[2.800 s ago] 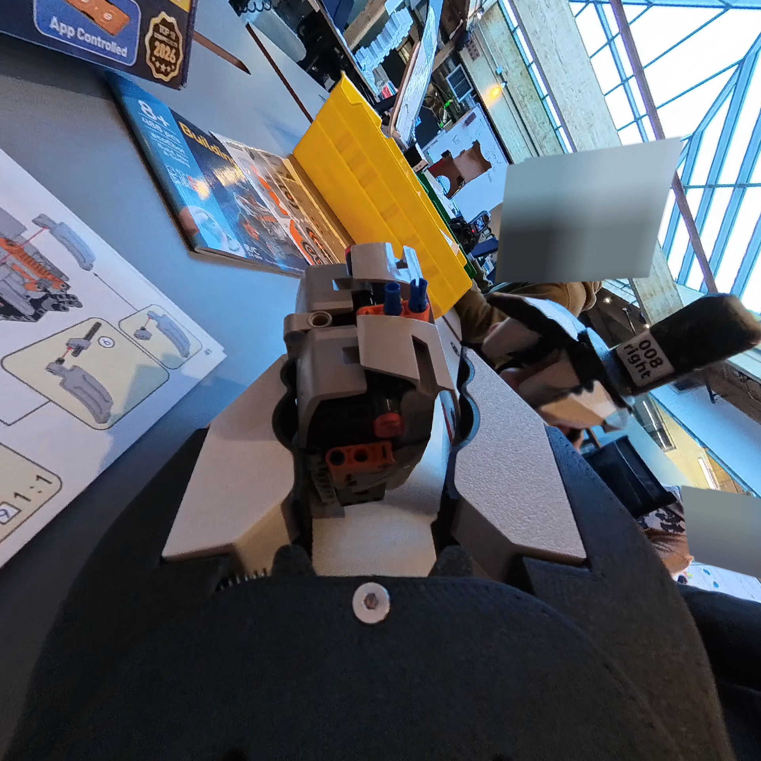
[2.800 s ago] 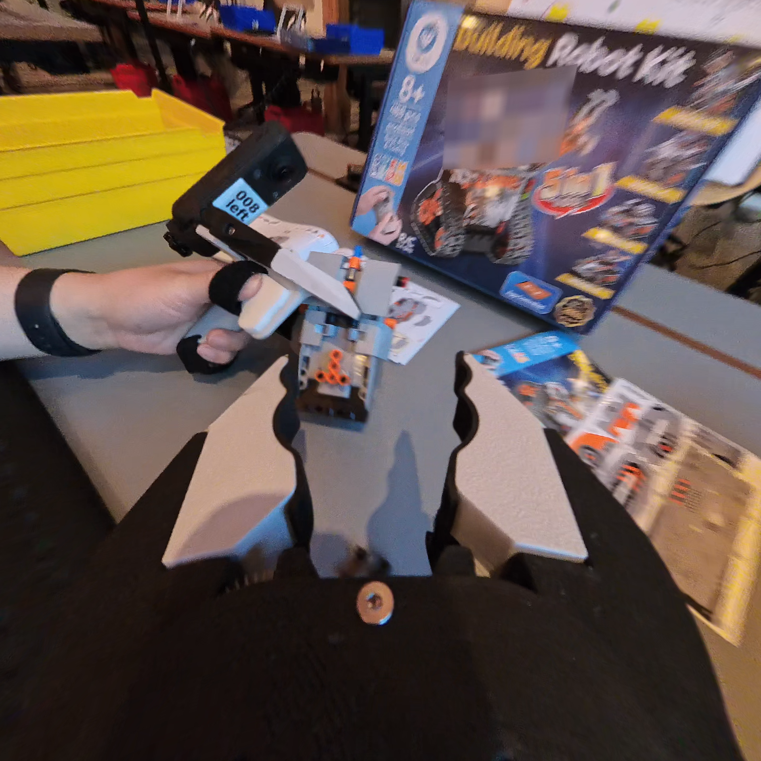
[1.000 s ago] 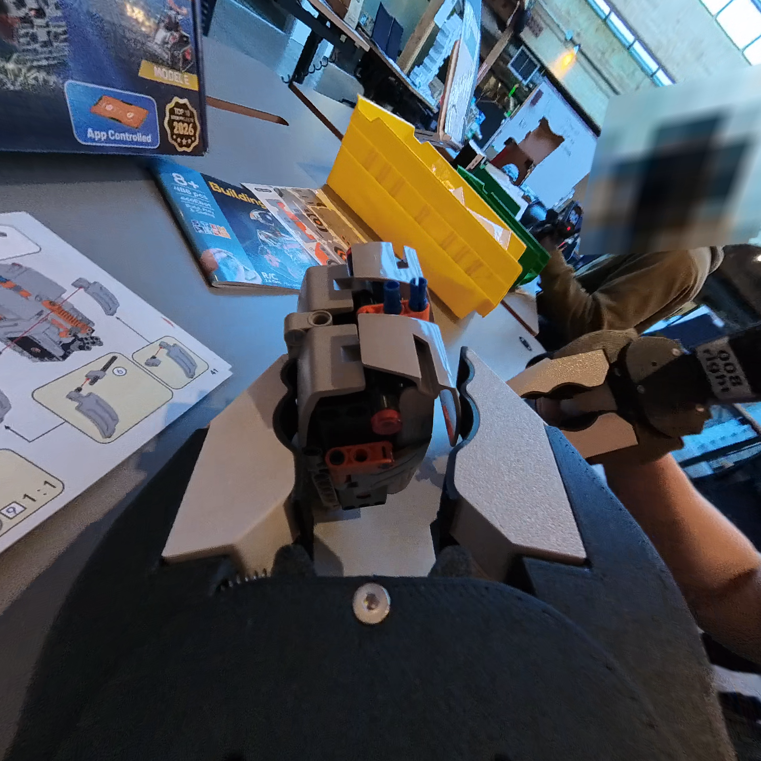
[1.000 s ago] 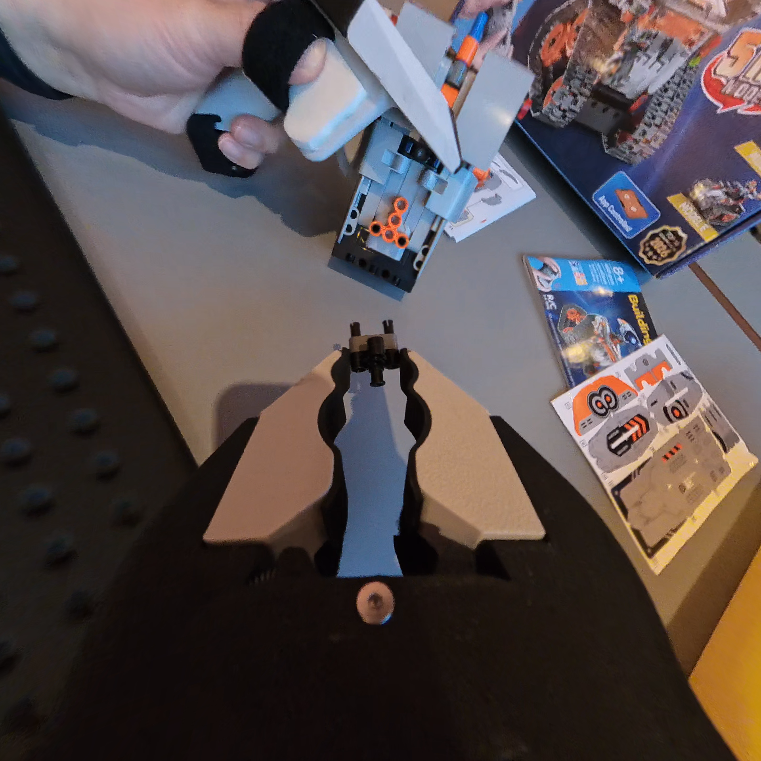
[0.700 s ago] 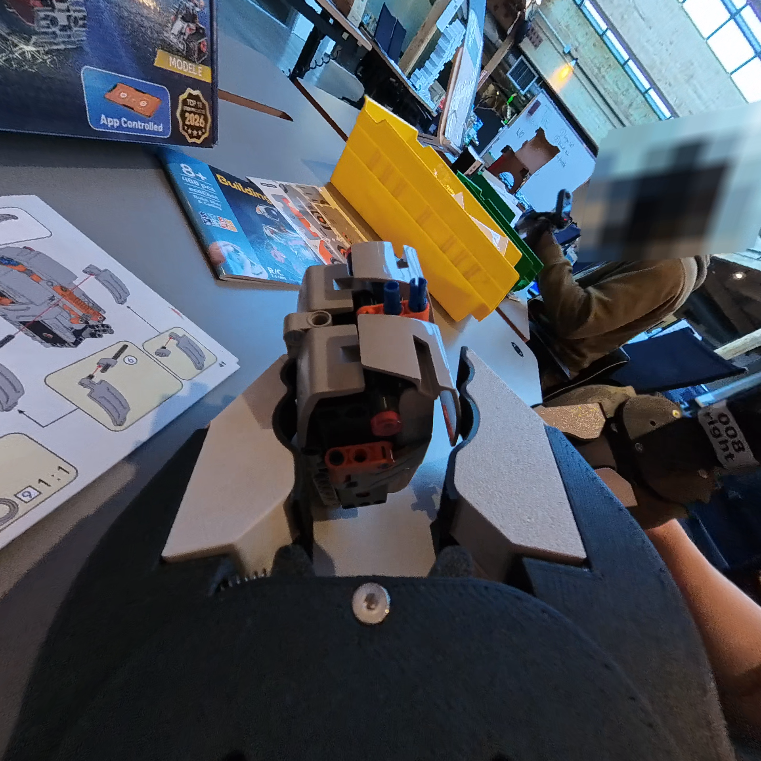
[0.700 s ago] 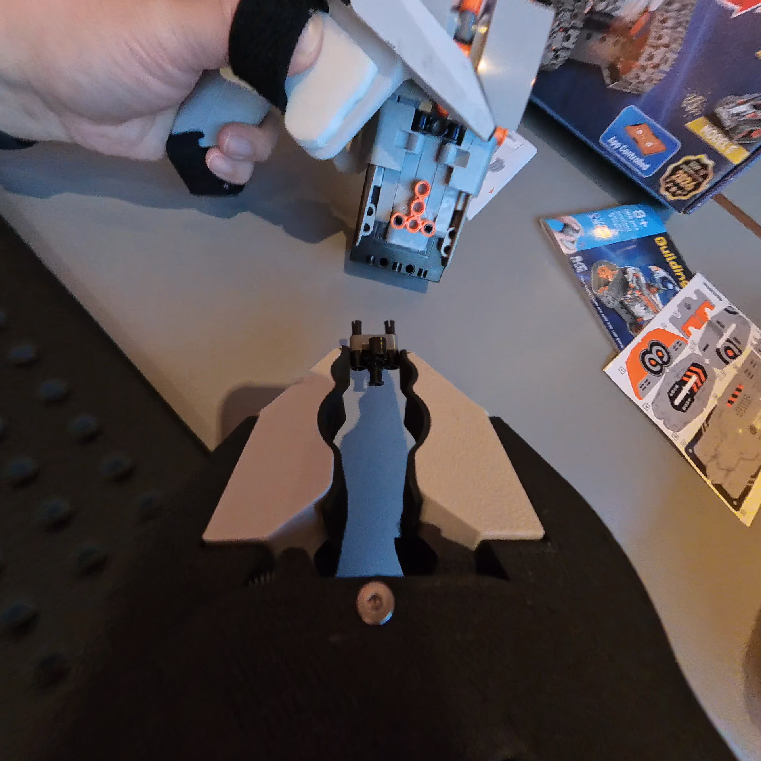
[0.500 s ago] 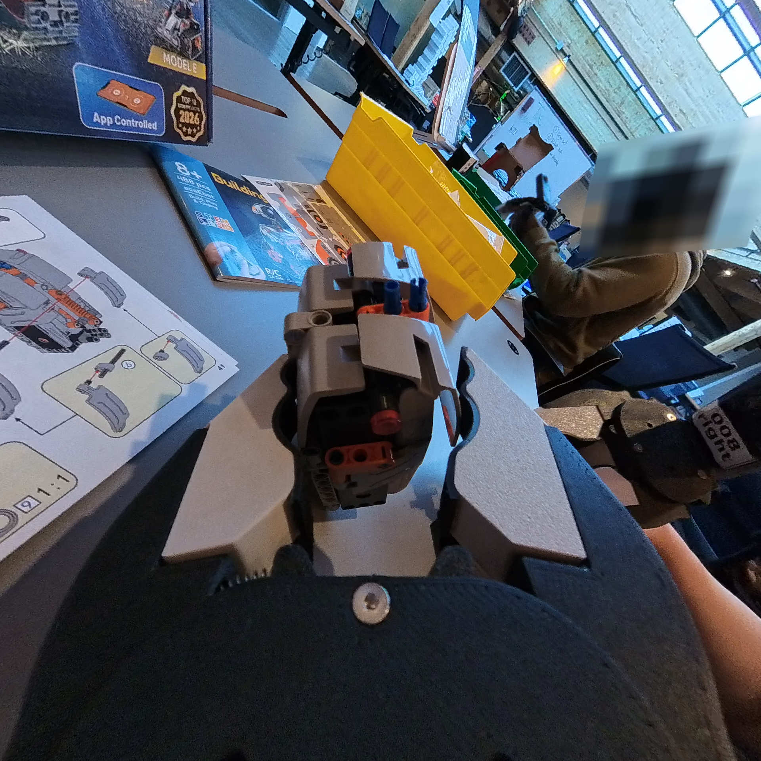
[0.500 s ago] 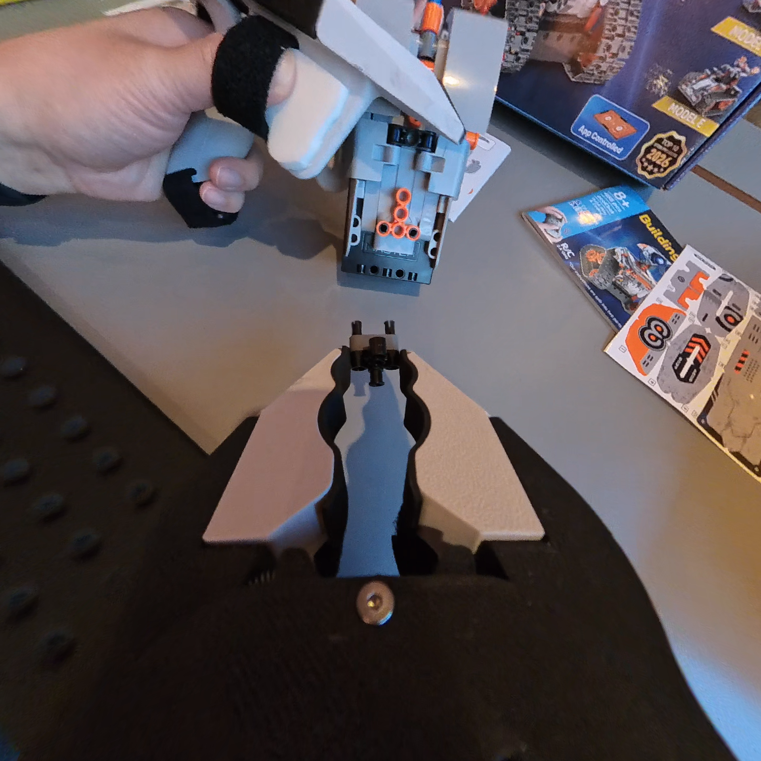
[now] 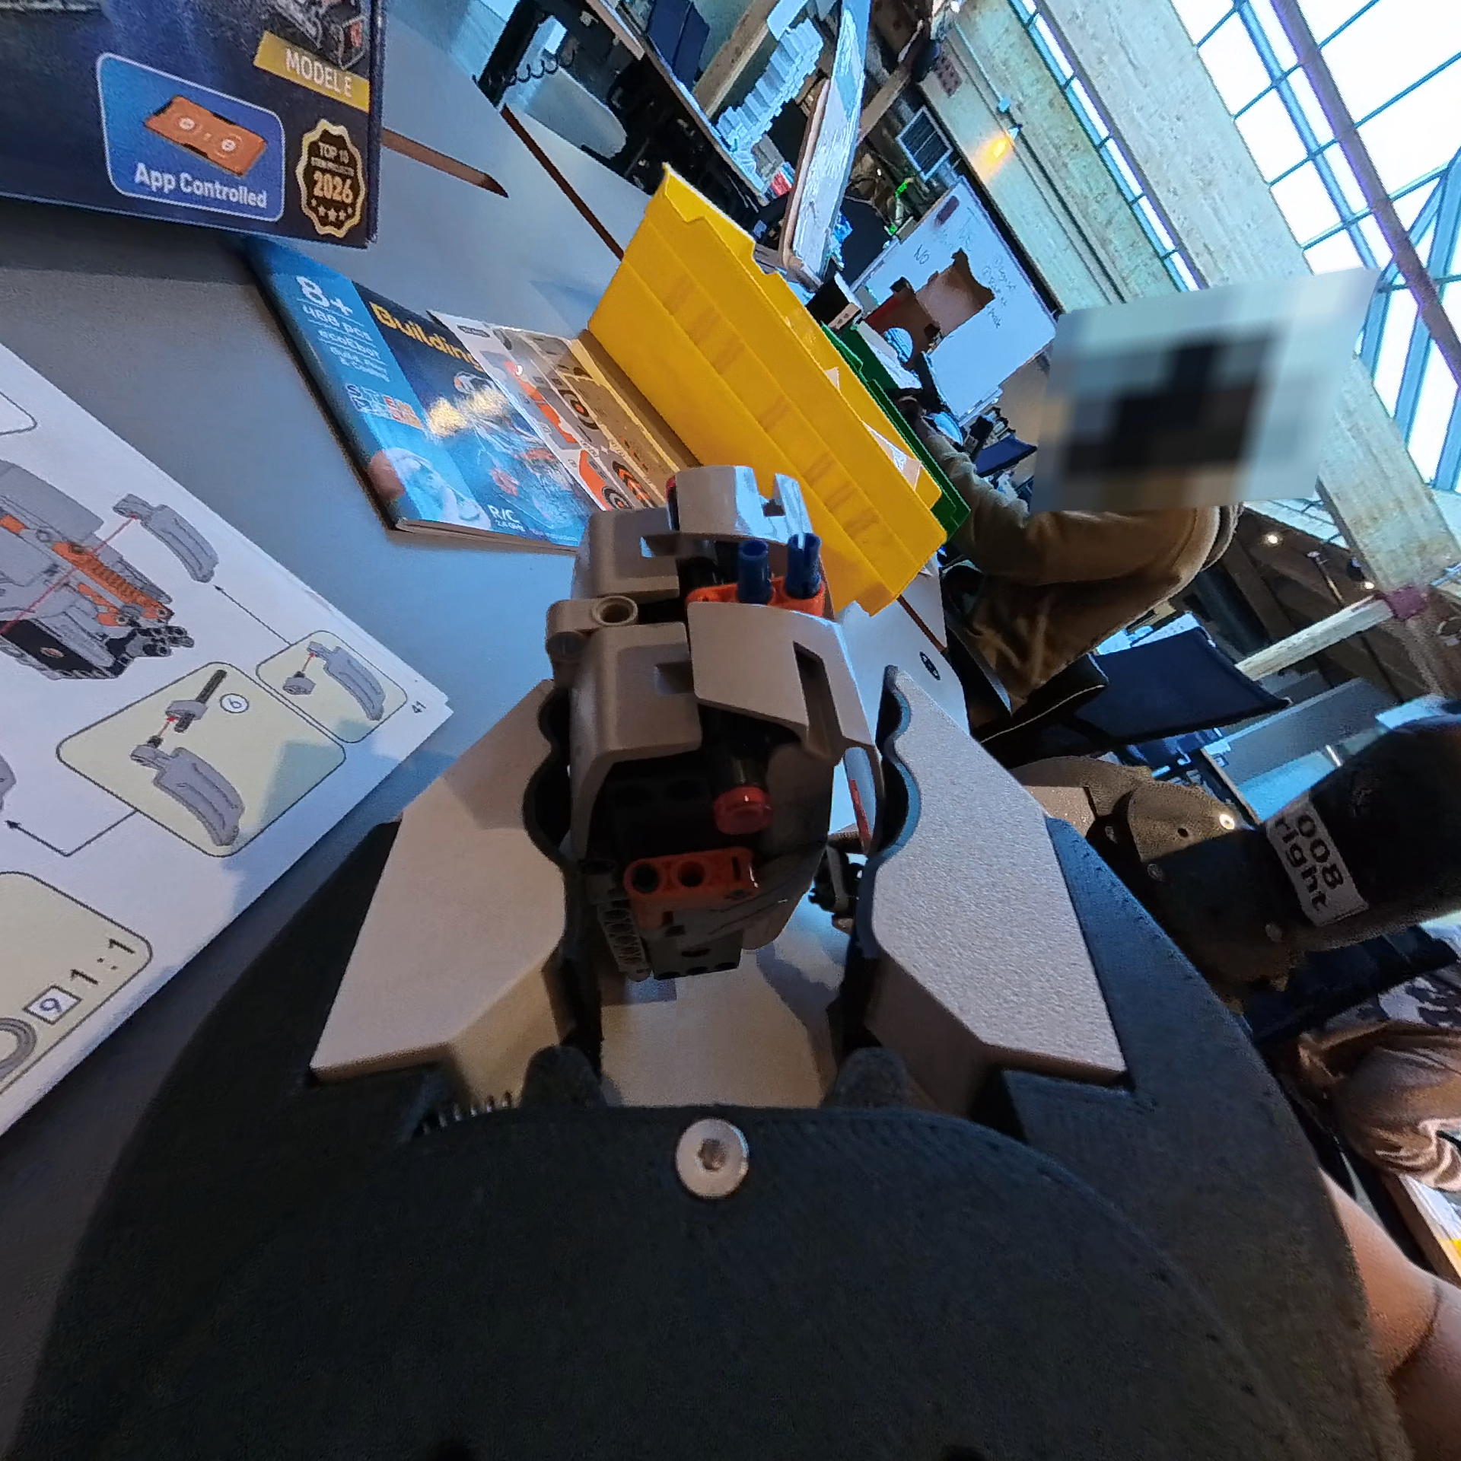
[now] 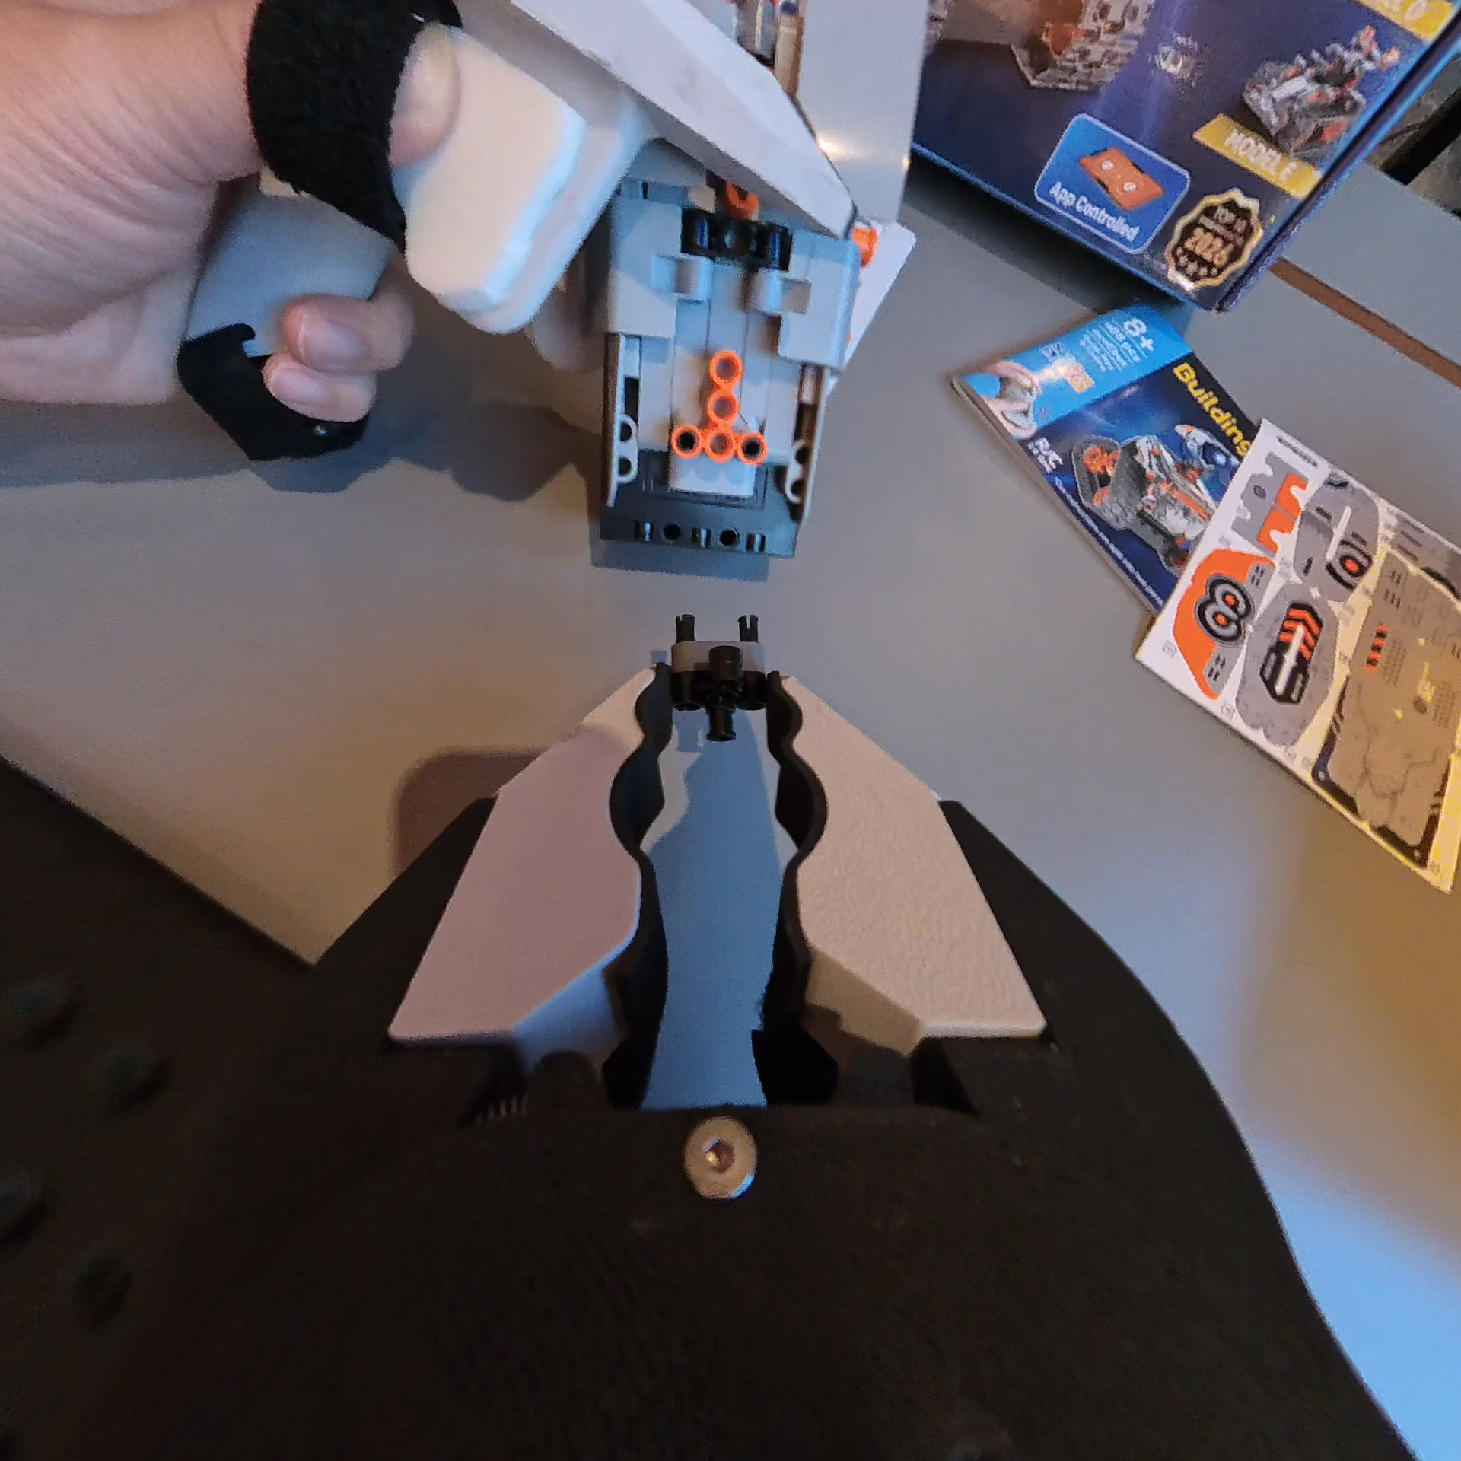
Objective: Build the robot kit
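Observation:
My left gripper (image 9: 715, 704) is shut on a grey brick-built model (image 9: 696, 711) with orange and blue pins, held just above the grey table. In the right wrist view the same model (image 10: 711, 379) hangs from the left gripper's fingers (image 10: 696, 134), its black base end towards me. My right gripper (image 10: 715, 680) is shut on a small grey-and-black connector piece (image 10: 715, 668) with two black pins that point at the model's base, a short gap away. The right gripper also shows at the right of the left wrist view (image 9: 1233, 862).
An open instruction sheet (image 9: 158, 711), a blue booklet (image 10: 1107, 443) and a sticker sheet (image 10: 1328, 632) lie on the table (image 10: 316, 632). A dark blue kit box (image 10: 1186, 118) stands behind. Yellow bins (image 9: 775, 395) and a seated person (image 9: 1067, 569) are beyond. The left gripper's tips are roughly 10 cm from the right gripper's.
The right gripper, open 2.8 s ago, is shut on the small connector piece. It has moved closer to the model's base over the last second. The left gripper keeps its hold on the model.

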A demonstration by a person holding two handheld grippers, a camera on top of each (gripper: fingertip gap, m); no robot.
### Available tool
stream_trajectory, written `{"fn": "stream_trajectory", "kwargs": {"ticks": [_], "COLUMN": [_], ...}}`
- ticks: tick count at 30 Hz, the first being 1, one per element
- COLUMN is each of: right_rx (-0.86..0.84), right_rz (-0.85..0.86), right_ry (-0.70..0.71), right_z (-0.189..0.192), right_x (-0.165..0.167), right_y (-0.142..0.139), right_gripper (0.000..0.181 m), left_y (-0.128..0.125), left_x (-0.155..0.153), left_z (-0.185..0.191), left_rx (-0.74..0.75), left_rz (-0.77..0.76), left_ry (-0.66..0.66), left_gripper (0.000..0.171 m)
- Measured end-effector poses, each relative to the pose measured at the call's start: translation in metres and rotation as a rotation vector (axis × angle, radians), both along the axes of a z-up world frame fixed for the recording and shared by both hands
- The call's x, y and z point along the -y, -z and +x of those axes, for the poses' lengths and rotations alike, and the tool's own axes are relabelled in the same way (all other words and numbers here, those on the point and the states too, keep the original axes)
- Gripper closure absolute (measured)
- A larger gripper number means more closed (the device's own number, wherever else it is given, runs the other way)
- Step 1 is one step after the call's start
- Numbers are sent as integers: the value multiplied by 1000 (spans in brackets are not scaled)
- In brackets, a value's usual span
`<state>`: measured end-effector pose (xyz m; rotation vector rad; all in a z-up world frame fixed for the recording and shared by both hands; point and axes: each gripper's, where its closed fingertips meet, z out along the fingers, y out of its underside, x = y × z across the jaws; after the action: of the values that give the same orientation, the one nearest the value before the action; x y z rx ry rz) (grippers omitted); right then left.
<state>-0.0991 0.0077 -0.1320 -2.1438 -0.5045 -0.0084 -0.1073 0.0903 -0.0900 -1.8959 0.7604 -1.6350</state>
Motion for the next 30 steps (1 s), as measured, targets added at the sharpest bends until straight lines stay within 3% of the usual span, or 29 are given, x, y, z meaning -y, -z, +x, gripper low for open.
{"fn": "stream_trajectory", "kwargs": {"ticks": [11, 30], "right_rx": [-19, -27], "right_rz": [-38, -83], "right_ry": [4, 11], "right_z": [-17, -15], "right_x": [-22, -25], "right_y": [5, 7], "right_gripper": [160, 160], "left_y": [0, -1], "left_x": [2, 4], "left_z": [1, 0], "left_rx": [0, -10], "left_rz": [15, 21], "left_ry": [12, 16], "left_gripper": [97, 97]}}
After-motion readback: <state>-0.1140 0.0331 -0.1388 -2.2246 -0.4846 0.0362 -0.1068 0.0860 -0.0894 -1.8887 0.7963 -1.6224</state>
